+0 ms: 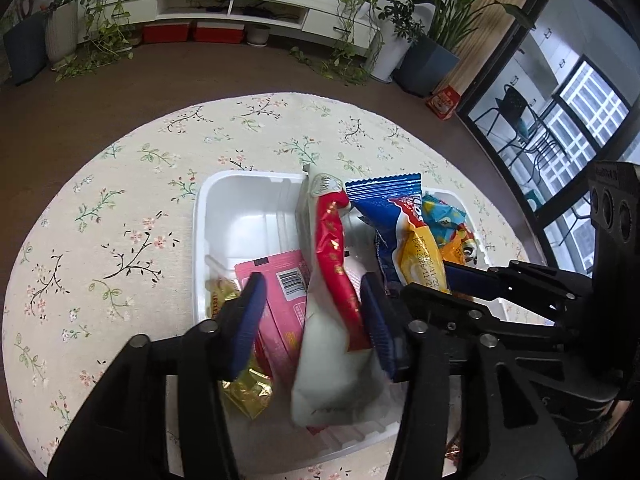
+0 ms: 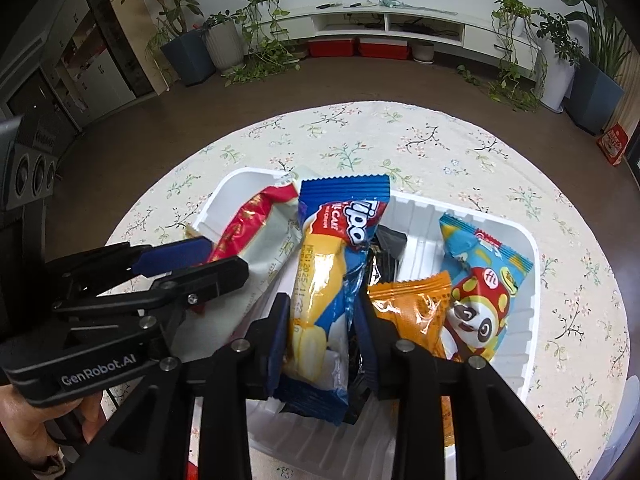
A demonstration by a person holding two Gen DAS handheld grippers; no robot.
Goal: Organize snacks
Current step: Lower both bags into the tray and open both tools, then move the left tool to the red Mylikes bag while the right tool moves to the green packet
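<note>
A white divided tray [image 1: 224, 188] sits on the round floral table. My left gripper [image 1: 314, 312] is shut on a white and red snack pack [image 1: 332, 264] and a pink pack [image 1: 286, 292] over the tray's left part; a gold wrapper [image 1: 248, 396] lies below. My right gripper [image 2: 322, 334] is shut on the blue and yellow Tipo cake pack [image 2: 328, 264], held upright over the tray [image 2: 516, 320]. An orange pack [image 2: 416, 304], a panda pack [image 2: 480, 288] and a black pack [image 2: 390, 240] lie in the right compartment.
The floral tablecloth [image 1: 120, 220] surrounds the tray. Brown floor, potted plants [image 2: 596, 60] and a low white cabinet [image 2: 400, 24] lie beyond. The left gripper's body shows in the right wrist view [image 2: 152, 276], close beside the Tipo pack.
</note>
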